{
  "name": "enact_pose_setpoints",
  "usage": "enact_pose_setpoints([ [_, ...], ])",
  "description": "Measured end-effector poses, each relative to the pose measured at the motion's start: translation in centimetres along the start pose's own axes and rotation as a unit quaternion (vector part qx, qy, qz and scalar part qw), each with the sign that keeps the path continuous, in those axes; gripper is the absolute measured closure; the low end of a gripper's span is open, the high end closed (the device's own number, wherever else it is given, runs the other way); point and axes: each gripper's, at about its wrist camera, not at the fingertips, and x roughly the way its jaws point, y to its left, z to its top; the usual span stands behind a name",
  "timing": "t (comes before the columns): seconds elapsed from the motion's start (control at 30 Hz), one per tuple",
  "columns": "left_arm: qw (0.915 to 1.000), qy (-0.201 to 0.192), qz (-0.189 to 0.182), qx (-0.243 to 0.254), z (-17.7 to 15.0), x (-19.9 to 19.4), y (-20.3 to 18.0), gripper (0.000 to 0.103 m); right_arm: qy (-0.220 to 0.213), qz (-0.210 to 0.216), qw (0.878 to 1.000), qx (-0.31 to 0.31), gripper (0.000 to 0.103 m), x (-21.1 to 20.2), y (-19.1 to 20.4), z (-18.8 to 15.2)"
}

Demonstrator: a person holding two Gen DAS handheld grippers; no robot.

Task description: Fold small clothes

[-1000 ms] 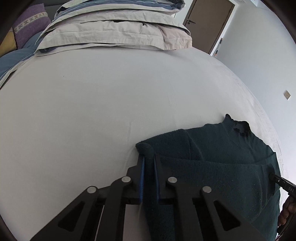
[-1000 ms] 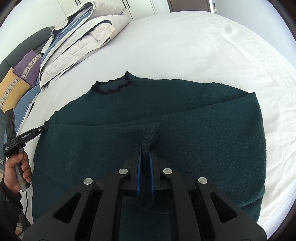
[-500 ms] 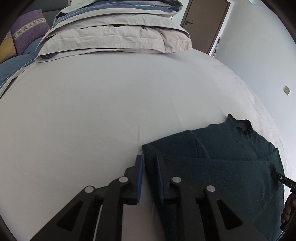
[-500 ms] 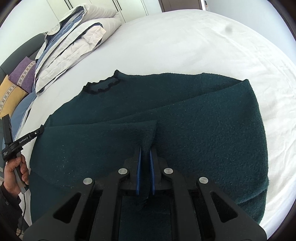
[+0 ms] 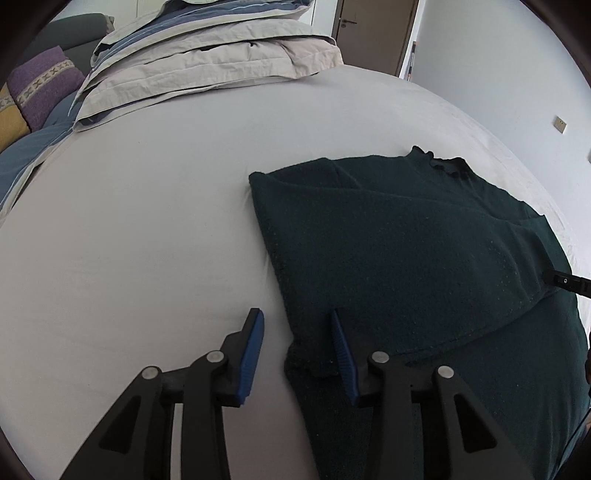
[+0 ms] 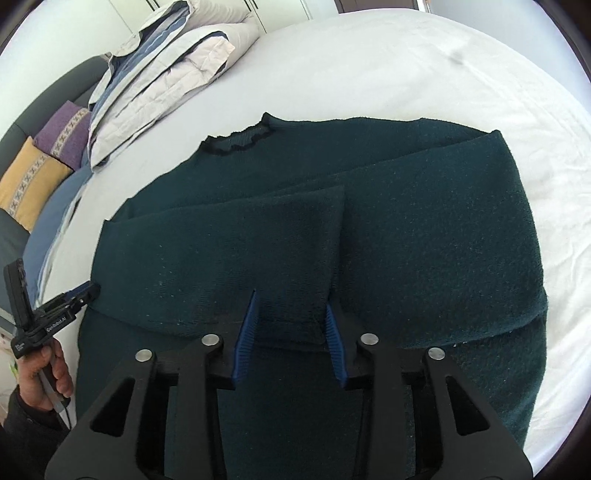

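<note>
A dark green knit sweater (image 5: 406,251) lies flat on the white bed, both sleeves folded in across its body, black-trimmed collar (image 6: 240,142) at the far end. My left gripper (image 5: 297,317) is open, its jaws astride the sweater's left folded edge. My right gripper (image 6: 290,301) is open just above the end of the folded sleeve (image 6: 295,236) in the middle of the sweater. The left gripper also shows at the left of the right wrist view (image 6: 74,299), held by a hand.
The white bed sheet (image 5: 129,240) spreads to the left and beyond the sweater. A stack of folded bedding (image 5: 207,62) lies at the head of the bed. Purple and yellow cushions (image 6: 48,158) sit beside it. A door (image 5: 373,33) stands in the far wall.
Both grippers have let go of the sweater and opened wide. Both have drawn back, and the folded sleeves now lie flat on the sweater.
</note>
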Motion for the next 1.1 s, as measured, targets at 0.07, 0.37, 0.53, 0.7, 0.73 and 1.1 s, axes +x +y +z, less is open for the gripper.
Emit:
enact_pose_setpoints([
  [0.07, 0.9999, -0.003, -0.01, -0.007, -0.1, 0.2, 0.3, 0.077, 0.0, 0.006, 1.0, 0.018, 0.094, -0.1, -1.0, -0.1],
  [0.37, 0.9998, -0.009, -0.017, -0.009, -0.5, 0.2, 0.3, 0.083, -0.017, 0.002, 0.999, 0.04, 0.098, -0.6, -2.5, -0.9],
  [0.53, 0.9997, -0.012, -0.019, -0.01, -0.7, 0.3, 0.3, 0.083, -0.02, -0.012, 0.999, 0.036, 0.098, 0.3, -2.3, -0.1],
  [0.7, 0.9996, -0.01, -0.025, -0.013, -0.7, 0.3, 0.5, 0.082, -0.025, -0.006, 0.999, 0.035, 0.098, 0.9, -2.7, 0.0],
  [0.73, 0.9996, -0.011, -0.024, -0.013, -0.8, 0.4, 0.5, 0.081, -0.027, -0.006, 0.999, 0.033, 0.098, 0.9, -2.7, 0.1],
  [1.1, 0.9976, -0.016, -0.038, -0.055, -2.2, -2.7, 1.1, 0.045, -0.053, 0.035, 0.996, 0.07, 0.082, -2.7, -3.5, -0.8],
])
